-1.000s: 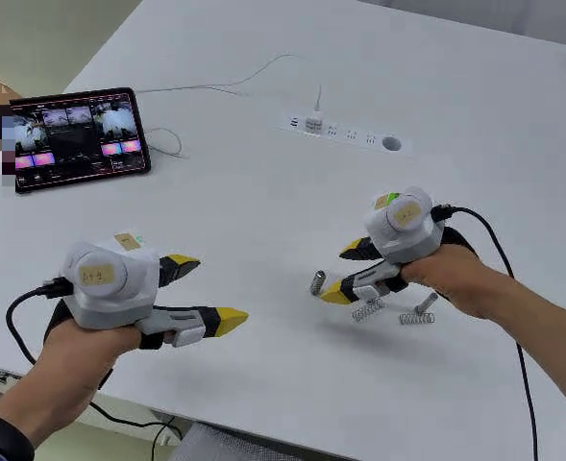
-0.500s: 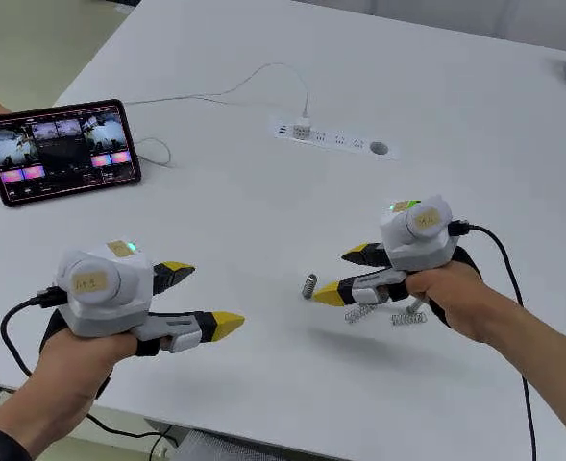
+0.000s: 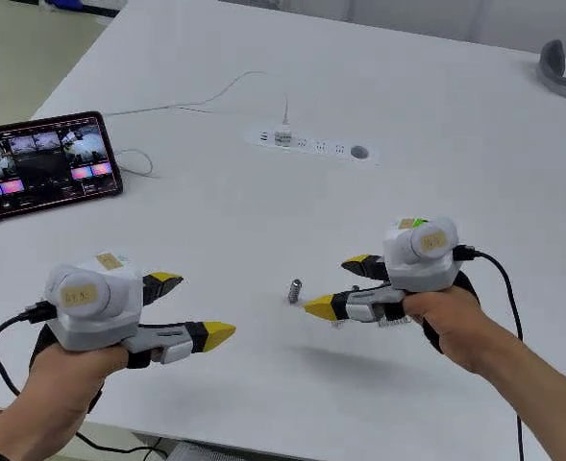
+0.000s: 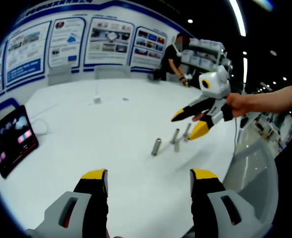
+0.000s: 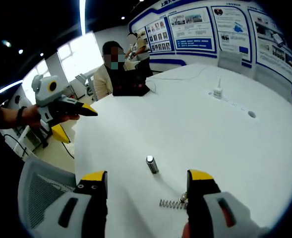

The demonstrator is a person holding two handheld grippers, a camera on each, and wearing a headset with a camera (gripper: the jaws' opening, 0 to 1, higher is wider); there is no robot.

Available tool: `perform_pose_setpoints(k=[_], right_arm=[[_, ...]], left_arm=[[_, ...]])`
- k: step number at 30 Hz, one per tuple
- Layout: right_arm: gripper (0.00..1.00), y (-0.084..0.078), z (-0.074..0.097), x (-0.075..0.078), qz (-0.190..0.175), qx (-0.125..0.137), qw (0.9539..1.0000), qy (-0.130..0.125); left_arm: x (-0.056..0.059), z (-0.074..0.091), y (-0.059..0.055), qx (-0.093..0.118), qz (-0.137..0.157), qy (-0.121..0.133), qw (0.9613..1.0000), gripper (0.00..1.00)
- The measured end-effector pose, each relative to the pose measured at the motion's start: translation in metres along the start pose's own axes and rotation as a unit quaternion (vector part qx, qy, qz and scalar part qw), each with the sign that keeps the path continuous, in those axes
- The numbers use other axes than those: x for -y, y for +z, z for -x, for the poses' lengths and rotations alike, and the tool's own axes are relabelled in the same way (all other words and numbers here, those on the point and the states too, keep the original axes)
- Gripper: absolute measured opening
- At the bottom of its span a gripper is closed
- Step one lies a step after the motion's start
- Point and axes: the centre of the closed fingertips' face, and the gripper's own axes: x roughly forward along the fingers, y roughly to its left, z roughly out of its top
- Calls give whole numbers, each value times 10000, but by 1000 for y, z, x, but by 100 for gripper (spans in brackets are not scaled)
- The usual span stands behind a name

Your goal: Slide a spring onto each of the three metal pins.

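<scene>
A person stands at the white table [image 3: 436, 106] with a gripper in each hand. The left gripper [image 3: 194, 305] is held over the near left part of the table. Its jaws are spread wide with nothing between them. The right gripper [image 3: 335, 284] is on the right, and its jaws are spread too and hold nothing. One metal pin [image 3: 294, 290] stands upright on the table between the two grippers, just left of the right gripper's yellow tips (it looks ribbed, but I cannot tell if a spring is on it). In the right gripper view a loose spring [image 5: 171, 203] lies flat on the table close to the right jaw. A tablet [image 3: 37, 163] lies on the far left, and a power strip [image 3: 307, 146] lies farther back.
</scene>
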Motion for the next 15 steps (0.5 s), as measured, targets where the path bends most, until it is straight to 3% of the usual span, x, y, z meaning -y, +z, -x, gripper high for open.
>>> perform_pose_setpoints(k=[15], right_arm=[[74,-29,31,5,-346,78,9988,-327]], left_arm=[[5,-13,5,-36,-81,-112,9999,70]])
